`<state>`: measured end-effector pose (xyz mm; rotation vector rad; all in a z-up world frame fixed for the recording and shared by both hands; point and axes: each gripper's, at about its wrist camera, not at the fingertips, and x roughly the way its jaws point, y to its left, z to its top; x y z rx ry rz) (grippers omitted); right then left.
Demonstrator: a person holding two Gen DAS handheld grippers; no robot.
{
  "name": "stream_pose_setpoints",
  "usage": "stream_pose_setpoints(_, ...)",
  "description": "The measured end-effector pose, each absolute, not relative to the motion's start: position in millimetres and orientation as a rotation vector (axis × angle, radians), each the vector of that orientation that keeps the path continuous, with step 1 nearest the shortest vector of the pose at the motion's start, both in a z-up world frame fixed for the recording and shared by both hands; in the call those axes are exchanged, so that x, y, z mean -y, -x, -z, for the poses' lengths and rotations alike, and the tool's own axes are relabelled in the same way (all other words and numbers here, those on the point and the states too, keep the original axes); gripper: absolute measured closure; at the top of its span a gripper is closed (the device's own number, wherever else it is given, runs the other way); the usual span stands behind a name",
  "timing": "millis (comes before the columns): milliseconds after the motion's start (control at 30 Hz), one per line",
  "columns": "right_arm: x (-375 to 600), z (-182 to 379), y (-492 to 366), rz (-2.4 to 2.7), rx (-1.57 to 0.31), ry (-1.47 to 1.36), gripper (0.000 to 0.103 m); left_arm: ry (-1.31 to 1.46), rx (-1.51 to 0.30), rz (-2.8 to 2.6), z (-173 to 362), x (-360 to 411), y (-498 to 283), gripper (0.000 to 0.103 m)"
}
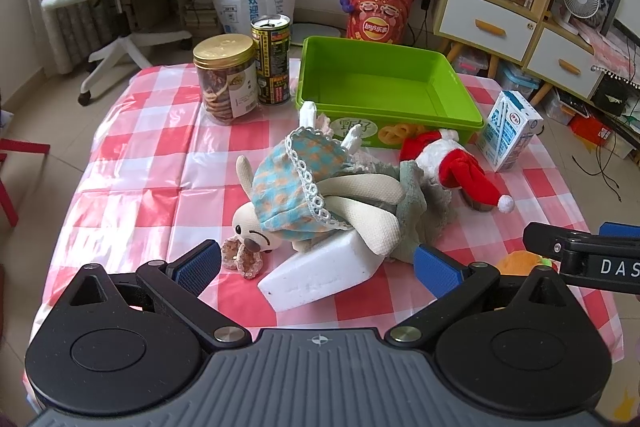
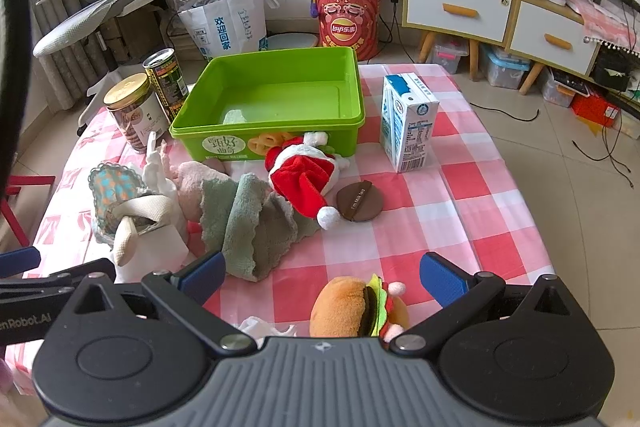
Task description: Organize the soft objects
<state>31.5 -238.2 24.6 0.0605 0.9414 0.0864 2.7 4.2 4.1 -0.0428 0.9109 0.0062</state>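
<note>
In the left wrist view, the left gripper (image 1: 318,267) hovers with its jaws spread wide and nothing between them, low over the near edge of the checked tablecloth (image 1: 152,163). Just beyond its fingers lies a white foam block (image 1: 320,279) with a plush bunny in a blue-and-orange dress (image 1: 296,195) draped over it, a green towel (image 1: 420,203) and a Santa-hat plush (image 1: 452,163) to the right, and the green bin (image 1: 384,87) empty at the far side. Nothing has gone into the bin, so the sorting looks barely begun; the bunny seems the nearest candidate, and taking it would call for moving forward and closing on its body rather than the block beneath. In the right wrist view, the right gripper (image 2: 322,281) is likewise wide open and empty, with a plush hamburger (image 2: 360,307) lying on the cloth between and just below its fingers. Lowering and closing there looks enough, then a carry far-left to the bin.
</note>
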Motion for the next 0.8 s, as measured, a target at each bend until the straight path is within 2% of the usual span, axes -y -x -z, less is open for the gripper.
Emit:
stream_pose_setpoints(600, 240.9, -11.1, -39.7, -0.084, -0.954, -0.079, 0.023, 0.096, -0.86, 0.022, -5.7, -25.5, -4.6, 0.005)
stream_pose_setpoints(800, 248.6, -0.2, -44.7, -0.235, -1.002, -0.218, 0.023, 0.159, -0.815, 0.236, 4.6, -45.9, -6.6, 0.005)
